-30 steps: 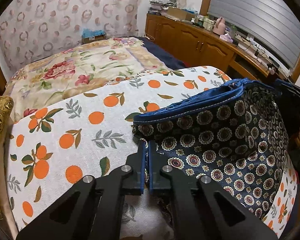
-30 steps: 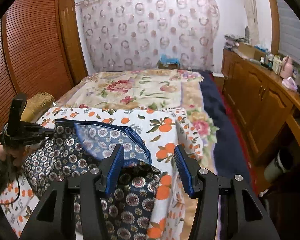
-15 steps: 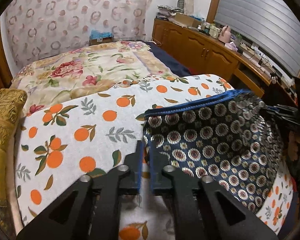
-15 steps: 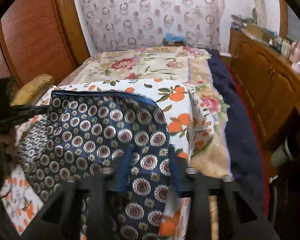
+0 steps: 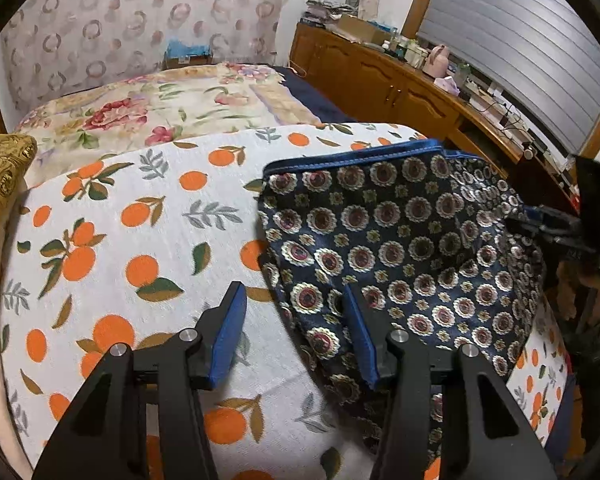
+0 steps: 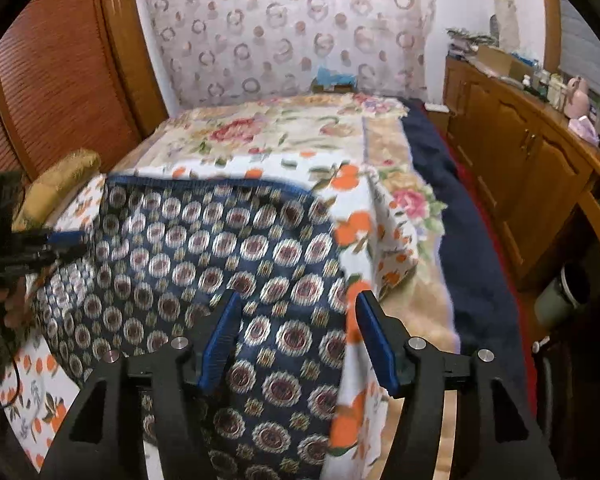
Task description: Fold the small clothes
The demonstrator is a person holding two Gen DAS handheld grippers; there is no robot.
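Two grippers hang over the garment, both with their jaws spread wide and nothing held. The left gripper [image 5: 294, 330] straddles the left edge of the navy medallion-print garment [image 5: 400, 240], one pad over bare cloth, the other over the print. The right gripper [image 6: 298, 338] straddles the garment's right edge near the bed's right side. The garment lies flat on the orange-print cloth [image 5: 140, 220], its blue-trimmed hem [image 5: 352, 158] toward the far side. Judging by this, a fold is just laid; the next grasp should probably pinch one layer edge squarely, both grippers level, so the crease stays straight. Leftmost, a gold cushion [image 5: 0, 176] sits at the bed's left edge; a floral bedspread [image 5: 160, 108] lies beyond, then a patterned curtain [image 6: 292, 28], and wooden cabinets [image 6: 520, 148] line the right wall.
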